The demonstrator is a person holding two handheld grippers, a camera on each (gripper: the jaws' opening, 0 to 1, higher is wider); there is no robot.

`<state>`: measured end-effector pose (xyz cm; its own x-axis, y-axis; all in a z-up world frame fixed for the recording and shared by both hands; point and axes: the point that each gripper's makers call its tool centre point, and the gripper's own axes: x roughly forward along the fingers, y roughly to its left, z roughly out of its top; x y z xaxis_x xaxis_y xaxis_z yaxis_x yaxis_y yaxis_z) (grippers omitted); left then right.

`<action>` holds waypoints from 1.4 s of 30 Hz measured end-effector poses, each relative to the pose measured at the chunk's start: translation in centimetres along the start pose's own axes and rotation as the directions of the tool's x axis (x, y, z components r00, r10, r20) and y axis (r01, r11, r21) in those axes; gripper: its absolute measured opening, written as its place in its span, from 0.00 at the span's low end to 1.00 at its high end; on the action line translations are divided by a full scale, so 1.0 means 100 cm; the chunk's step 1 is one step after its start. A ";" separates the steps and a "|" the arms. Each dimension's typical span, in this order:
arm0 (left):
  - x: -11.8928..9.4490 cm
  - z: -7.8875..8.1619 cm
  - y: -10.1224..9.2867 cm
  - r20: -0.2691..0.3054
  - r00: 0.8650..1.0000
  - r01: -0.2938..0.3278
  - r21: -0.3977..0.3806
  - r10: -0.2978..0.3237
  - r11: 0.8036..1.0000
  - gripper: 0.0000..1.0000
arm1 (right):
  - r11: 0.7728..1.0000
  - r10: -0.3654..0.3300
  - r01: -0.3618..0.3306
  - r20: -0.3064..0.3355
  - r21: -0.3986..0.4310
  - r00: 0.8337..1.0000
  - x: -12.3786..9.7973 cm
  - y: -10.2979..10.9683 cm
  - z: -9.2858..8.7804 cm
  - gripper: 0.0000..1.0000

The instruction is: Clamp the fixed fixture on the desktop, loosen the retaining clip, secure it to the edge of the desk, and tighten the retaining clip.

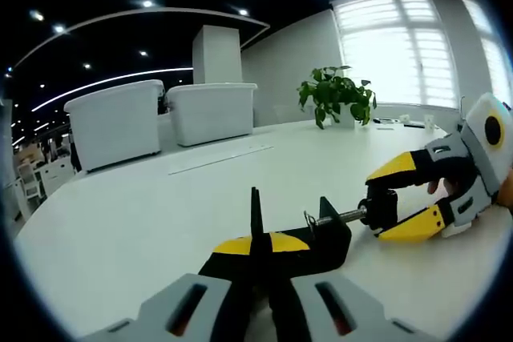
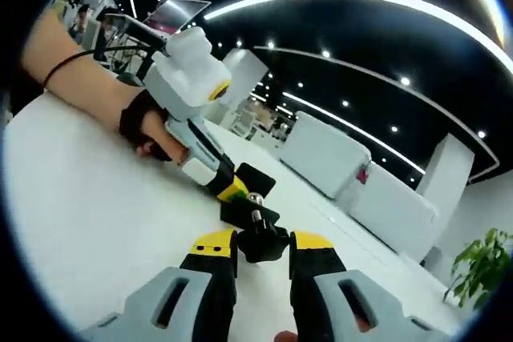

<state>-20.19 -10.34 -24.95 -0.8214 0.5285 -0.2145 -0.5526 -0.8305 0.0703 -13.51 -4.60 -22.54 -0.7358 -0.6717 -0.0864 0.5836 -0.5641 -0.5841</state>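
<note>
A black clamp fixture (image 1: 327, 235) lies on the white desk (image 1: 144, 222). My left gripper (image 1: 258, 244) is shut on its thin upright plate, a yellow-tipped jaw on either side. From the clamp a threaded screw (image 1: 341, 216) runs right to a black knob (image 1: 380, 207). My right gripper (image 1: 379, 205) comes in from the right and is shut on that knob. In the right gripper view the knob (image 2: 261, 243) sits pinched between my right gripper (image 2: 262, 243) jaws. Beyond it are the clamp body (image 2: 250, 179) and my left gripper (image 2: 232, 190), held by a gloved hand (image 2: 140, 130).
Two large white bins (image 1: 160, 118) stand at the back of the desk, and a potted plant (image 1: 337, 94) sits by the bright window (image 1: 401, 46). The desk surface stretches wide to the left of the clamp. Office desks show far off at the left.
</note>
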 end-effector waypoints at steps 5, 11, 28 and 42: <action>0.000 0.000 -0.001 0.000 1.000 0.000 0.000 0.000 1.000 0.06 | 0.999 0.001 -0.001 -0.003 0.036 1.000 0.004 -0.003 -0.002 0.25; -0.001 0.001 -0.001 0.002 1.000 0.001 0.004 -0.001 1.000 0.06 | 0.912 -0.009 -0.018 0.066 0.409 0.998 0.001 -0.029 0.006 0.28; 0.000 0.001 0.000 0.001 1.000 0.007 0.006 -0.007 1.000 0.06 | 0.661 0.109 -0.095 0.030 0.744 0.994 0.007 -0.025 -0.012 0.25; 0.004 -0.001 0.004 0.001 1.000 0.009 0.006 -0.009 1.000 0.06 | 0.785 0.105 -0.090 0.011 0.613 0.994 -0.001 -0.003 -0.006 0.22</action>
<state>-20.70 -10.46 -25.12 -0.8167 0.5358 -0.2143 -0.5606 -0.8247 0.0747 -13.80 -4.10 -22.82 -0.6667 -0.7324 -0.1383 0.7346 -0.6771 0.0444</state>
